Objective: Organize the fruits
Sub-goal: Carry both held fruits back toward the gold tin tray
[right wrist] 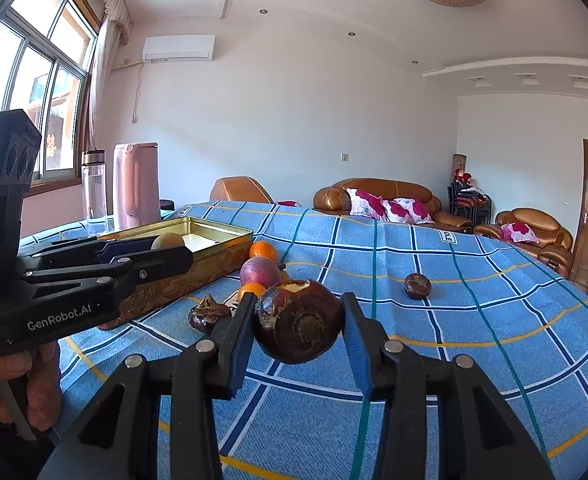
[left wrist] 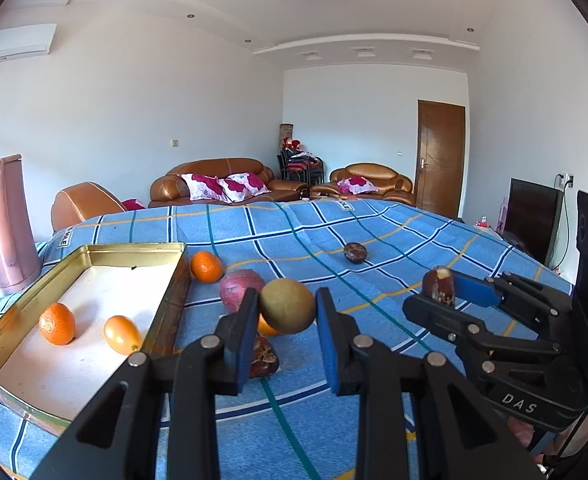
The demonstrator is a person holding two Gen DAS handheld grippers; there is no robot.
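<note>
Mid-sort, both carrying. Left gripper (left wrist: 287, 312) pinching a round tan-green fruit (left wrist: 287, 305), raised above the blue checked bench (left wrist: 374, 232), just right of the gold tin tray (left wrist: 134, 247). Right gripper (right wrist: 297, 326) clamped on a dark brown water chestnut (right wrist: 298, 322), also lifted clear of the cloth. Already in the tray: an orange (left wrist: 57, 323) and a smaller glossy orange fruit (left wrist: 121, 335). Still loose on the cloth: another orange (left wrist: 206, 266), a reddish fruit (left wrist: 241, 289), two more chestnuts (left wrist: 355, 252) (right wrist: 209, 313). Next, probably: swing left over the tray's rim, lower near the floor, release gently to avoid rolling; the chestnut after.
</note>
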